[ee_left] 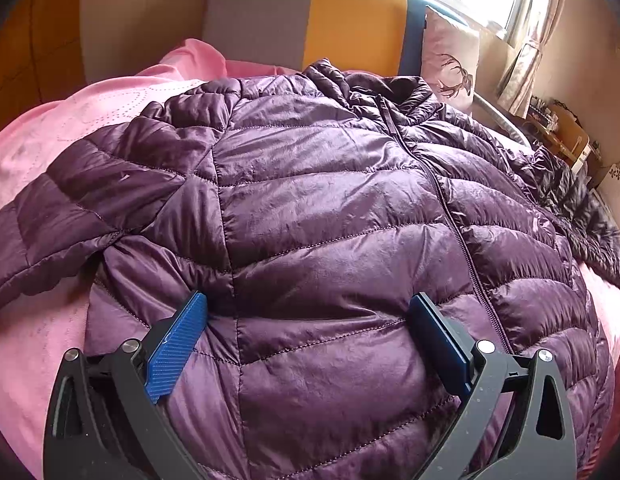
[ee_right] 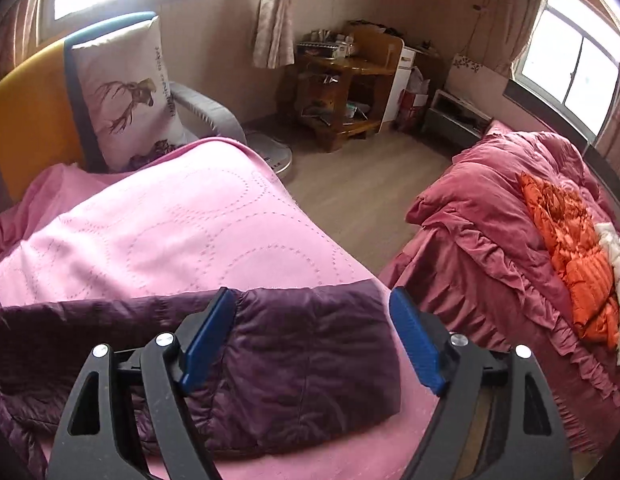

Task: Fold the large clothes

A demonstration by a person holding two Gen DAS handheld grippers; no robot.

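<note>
Lying zipped with collar toward the headboard, the purple jacket (ee_left: 330, 208) sits under both wide-open grippers.

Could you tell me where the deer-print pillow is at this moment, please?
The deer-print pillow stands upright against the headboard at the far end of the bed, beyond the purple jacket's collar, upper right in the left wrist view and upper left in the right.

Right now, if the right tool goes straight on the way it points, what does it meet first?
Probably the purple jacket sleeve: it lies between the open right tool fingers. Past its edge comes the pink blanket. Depth is unclear.
</note>
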